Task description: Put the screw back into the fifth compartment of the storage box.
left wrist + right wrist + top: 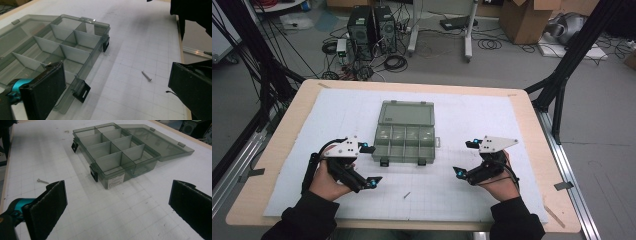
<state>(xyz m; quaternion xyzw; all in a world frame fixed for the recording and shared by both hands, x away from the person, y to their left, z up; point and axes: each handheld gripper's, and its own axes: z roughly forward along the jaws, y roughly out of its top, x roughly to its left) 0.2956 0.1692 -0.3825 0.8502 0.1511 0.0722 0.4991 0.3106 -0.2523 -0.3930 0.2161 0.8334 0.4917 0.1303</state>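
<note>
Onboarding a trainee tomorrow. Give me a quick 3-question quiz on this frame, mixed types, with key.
1. True or false: the box has its lid shut.
2. Where does the screw lie? A) in a compartment B) on the mat in front of the box, between the two grippers C) in the left gripper's jaws
3. Fill in: the left gripper and the right gripper both have their jaws ____ and hold nothing.

Key
1. False: the lid lies folded back flat behind the box.
2. B
3. open
</note>
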